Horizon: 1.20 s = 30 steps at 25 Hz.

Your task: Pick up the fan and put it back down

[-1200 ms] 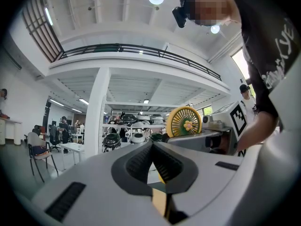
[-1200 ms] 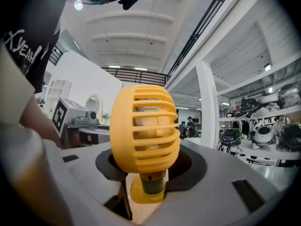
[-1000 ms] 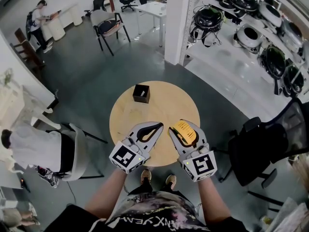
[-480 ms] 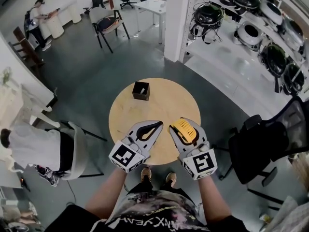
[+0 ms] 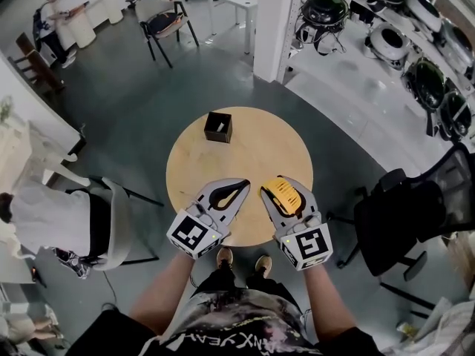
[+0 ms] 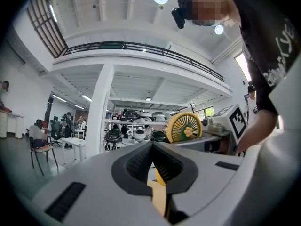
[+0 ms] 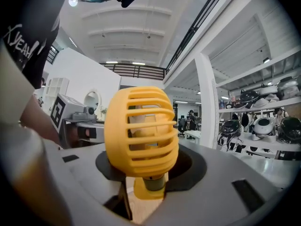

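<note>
Over the last second the right gripper (image 5: 278,187) is sinking a little toward the near edge of the bench (image 5: 260,143), carrying the fan (image 5: 284,196) with it. The left gripper (image 5: 242,188) is coming down alongside it. Going by the head view the fan is still hanging clear of the wood, so the lift looks finished and the put-down seems to be just getting under way. The grip itself is not changing.

The right gripper's jaws are clamping the fan low down. In the right gripper view its yellow cage (image 7: 141,131) is standing upright above them, while the stem and foot are sitting between the two jaws, with bench wood showing beneath. The fan is tilting hardly at all.

The left gripper's jaws are resting together at the tips (image 6: 151,145) with nothing between them. They are playing no part in the hold, and the fan is showing just beside them, to their right (image 6: 185,127).

The black box (image 5: 217,126) is sitting well apart at the bench's far edge.
</note>
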Each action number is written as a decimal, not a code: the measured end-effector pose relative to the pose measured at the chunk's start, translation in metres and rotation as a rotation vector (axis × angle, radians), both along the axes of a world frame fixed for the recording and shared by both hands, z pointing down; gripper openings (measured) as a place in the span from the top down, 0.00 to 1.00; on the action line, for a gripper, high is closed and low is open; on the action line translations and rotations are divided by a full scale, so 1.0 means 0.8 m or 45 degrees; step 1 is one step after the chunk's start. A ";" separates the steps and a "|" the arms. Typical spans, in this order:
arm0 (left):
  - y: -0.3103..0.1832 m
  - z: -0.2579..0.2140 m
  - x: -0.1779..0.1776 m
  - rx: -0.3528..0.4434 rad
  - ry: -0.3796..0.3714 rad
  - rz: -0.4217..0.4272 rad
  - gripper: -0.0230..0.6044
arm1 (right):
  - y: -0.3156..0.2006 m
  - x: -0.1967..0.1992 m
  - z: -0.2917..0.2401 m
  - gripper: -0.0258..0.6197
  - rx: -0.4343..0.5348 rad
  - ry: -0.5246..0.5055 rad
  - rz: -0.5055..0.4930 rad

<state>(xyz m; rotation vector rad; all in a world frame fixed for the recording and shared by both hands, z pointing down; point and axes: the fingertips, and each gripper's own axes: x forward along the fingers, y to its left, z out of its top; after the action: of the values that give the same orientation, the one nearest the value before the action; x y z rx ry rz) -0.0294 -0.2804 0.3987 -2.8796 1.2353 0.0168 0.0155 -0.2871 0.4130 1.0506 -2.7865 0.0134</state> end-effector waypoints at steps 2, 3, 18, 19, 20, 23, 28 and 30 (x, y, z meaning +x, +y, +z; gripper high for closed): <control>-0.003 0.012 -0.004 -0.012 -0.003 -0.004 0.94 | -0.002 -0.003 0.012 0.69 -0.012 0.004 -0.002; -0.006 0.018 -0.006 -0.018 -0.005 -0.005 0.94 | -0.004 -0.005 0.018 0.69 -0.017 0.007 -0.003; -0.036 0.120 -0.009 -0.080 -0.010 -0.018 0.94 | -0.043 -0.009 0.127 0.69 -0.084 0.060 0.001; -0.039 0.126 -0.008 -0.081 -0.008 -0.018 0.94 | -0.046 -0.009 0.134 0.69 -0.087 0.062 0.001; -0.042 0.130 -0.008 -0.079 -0.004 -0.019 0.94 | -0.049 -0.009 0.141 0.69 -0.091 0.063 0.002; -0.048 0.149 -0.005 -0.079 -0.004 -0.025 0.94 | -0.054 -0.008 0.164 0.69 -0.106 0.064 0.006; -0.057 0.189 0.001 -0.106 -0.011 -0.037 0.94 | -0.064 -0.002 0.208 0.69 -0.134 0.074 0.008; -0.060 0.204 0.004 -0.114 -0.014 -0.034 0.94 | -0.067 -0.001 0.225 0.69 -0.144 0.080 0.003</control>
<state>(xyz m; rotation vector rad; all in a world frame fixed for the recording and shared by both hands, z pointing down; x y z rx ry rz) -0.0263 -0.3283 0.5620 -2.9330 1.3059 -0.0560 0.0147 -0.3408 0.5931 1.0089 -2.6938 0.1345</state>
